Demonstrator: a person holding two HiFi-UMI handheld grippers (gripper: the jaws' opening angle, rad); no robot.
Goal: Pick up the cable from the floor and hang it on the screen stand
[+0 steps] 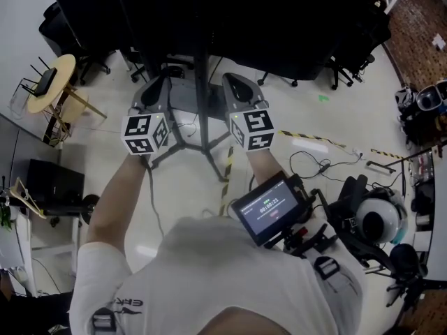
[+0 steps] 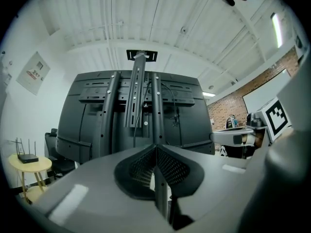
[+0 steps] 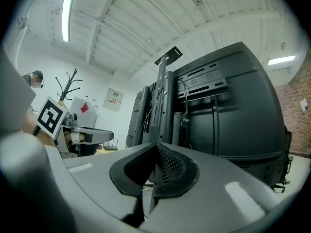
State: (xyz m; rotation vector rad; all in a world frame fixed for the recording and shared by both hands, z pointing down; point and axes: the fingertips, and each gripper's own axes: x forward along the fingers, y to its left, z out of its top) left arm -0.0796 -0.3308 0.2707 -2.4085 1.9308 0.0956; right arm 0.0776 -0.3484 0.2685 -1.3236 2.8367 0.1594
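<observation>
Not much here you can actually read. The small black handheld display (image 1: 271,211), on the near side of the big black screen on its stand (image 1: 209,12), shows a row of white clock-style digits under a green line. They're too small to read for sure. The white shirt (image 1: 209,285) has dark lettering on the shoulder, also too small to make out. The cubes on the left claw (image 1: 166,77) and right claw (image 1: 232,79) carry black-and-white square code markers, no letters. The white wall poster (image 2: 34,72) left of the screen has red print, but it's illegible. Same for the wall notice (image 3: 115,98).
</observation>
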